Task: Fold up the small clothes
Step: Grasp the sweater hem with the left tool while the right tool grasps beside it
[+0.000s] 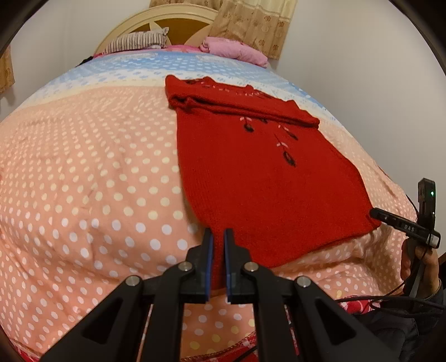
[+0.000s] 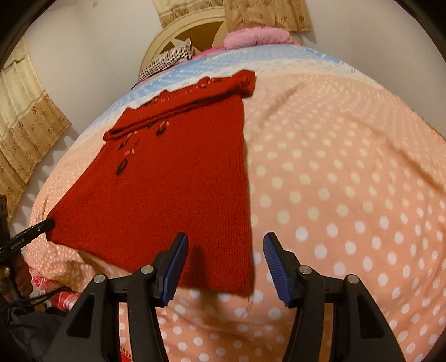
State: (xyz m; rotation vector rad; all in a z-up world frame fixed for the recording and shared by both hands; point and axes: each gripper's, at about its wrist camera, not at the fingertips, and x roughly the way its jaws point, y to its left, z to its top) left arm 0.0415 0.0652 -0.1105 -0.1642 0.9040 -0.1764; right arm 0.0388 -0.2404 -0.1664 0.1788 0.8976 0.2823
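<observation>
A red knitted sweater (image 1: 267, 178) with dark embroidered flowers lies flat on the polka-dot bedspread (image 1: 83, 181), its sleeves folded across the chest. My left gripper (image 1: 218, 236) is shut on the sweater's near left hem corner. My right gripper (image 2: 225, 245) is open, its blue pads straddling the sweater's (image 2: 172, 189) near right hem corner just above the bedspread (image 2: 348, 195). The right gripper also shows at the right edge of the left wrist view (image 1: 375, 213), and the left gripper at the left edge of the right wrist view (image 2: 50, 222).
A striped pillow (image 1: 136, 41) and a pink folded blanket (image 1: 237, 50) lie at the head of the bed by the rounded headboard (image 1: 172, 19). Curtains (image 2: 25, 133) hang on the wall. Black cables (image 1: 390, 300) trail at the near bed edge.
</observation>
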